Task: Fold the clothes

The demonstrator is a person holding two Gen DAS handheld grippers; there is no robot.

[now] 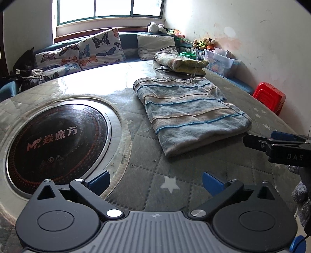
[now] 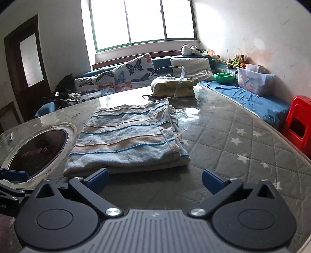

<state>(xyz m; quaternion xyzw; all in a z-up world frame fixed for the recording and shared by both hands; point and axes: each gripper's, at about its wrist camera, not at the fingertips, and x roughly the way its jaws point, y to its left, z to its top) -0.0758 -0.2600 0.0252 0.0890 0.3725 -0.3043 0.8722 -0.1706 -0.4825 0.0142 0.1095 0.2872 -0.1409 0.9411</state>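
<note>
Quilted grey star-print table cover (image 2: 243, 136): the folded blue-striped towel (image 2: 126, 144) lies mid-table, both the left gripper (image 1: 155, 181) and right gripper (image 2: 155, 179) released, empty; best pinch near corners evenly.

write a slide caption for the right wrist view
Open right claw faces a folded striped towel on the quilted table.

A round table (image 1: 194, 194) with a quilted, star-printed cover fills the lower frame, a dark cooktop (image 1: 58, 140) sunk into it at left. Behind, butterfly cushions (image 1: 97, 50) and a plain pillow (image 1: 153, 45) line a bench under the window (image 1: 110, 9). At upper right sit soft toys (image 1: 204, 42), a clear storage box (image 1: 221, 60), what looks like a green bowl (image 2: 224, 77), and a red stool (image 1: 270, 97).
</note>
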